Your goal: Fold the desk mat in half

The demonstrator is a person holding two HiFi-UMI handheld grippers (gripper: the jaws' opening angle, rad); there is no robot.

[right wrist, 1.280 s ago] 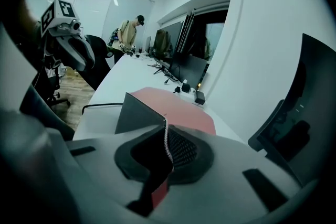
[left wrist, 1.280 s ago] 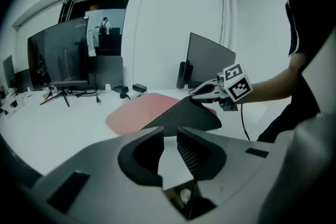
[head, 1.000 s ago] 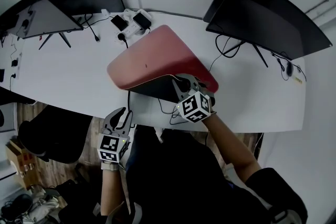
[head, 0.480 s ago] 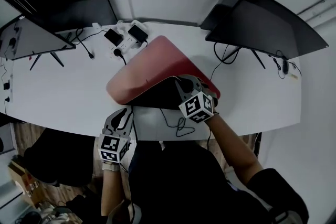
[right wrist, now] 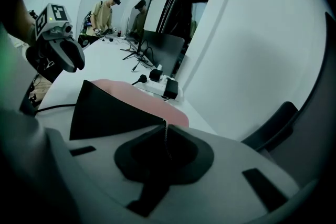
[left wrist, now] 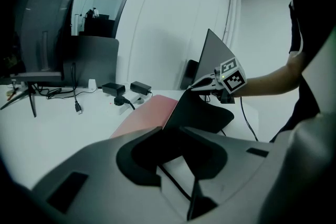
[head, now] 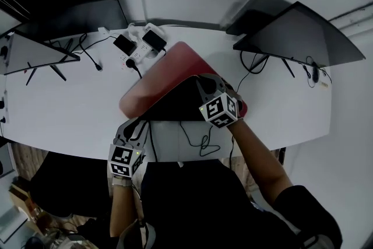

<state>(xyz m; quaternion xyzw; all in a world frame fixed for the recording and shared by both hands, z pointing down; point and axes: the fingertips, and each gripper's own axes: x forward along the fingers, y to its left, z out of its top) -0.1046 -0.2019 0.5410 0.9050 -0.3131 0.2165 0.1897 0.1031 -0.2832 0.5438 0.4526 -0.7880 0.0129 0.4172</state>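
Observation:
The desk mat (head: pixel 172 67), red on top and black underneath, lies across the middle of the white table (head: pixel 70 102). Its near right corner is lifted, so the black underside (head: pixel 175 105) faces me. My right gripper (head: pixel 202 83) is shut on that raised corner, and the thin edge runs between its jaws (right wrist: pixel 165 126). My left gripper (head: pixel 133 124) hovers over the table's front edge, just short of the mat's near left corner. Its jaws (left wrist: pixel 168 131) stand slightly apart with nothing between them. The left gripper view shows the right gripper (left wrist: pixel 198 84) holding the corner up.
A power strip with adapters (head: pixel 140 44) sits behind the mat. Dark monitors stand at the far right (head: pixel 297 32) and far left (head: pixel 35 52). A black cable (head: pixel 198 137) loops on the table near the front edge. Two people (right wrist: pixel 105 13) stand far off.
My right gripper has carried the mat's corner farther back and left, exposing more black underside. My left gripper has moved forward from below the table's front edge to over it.

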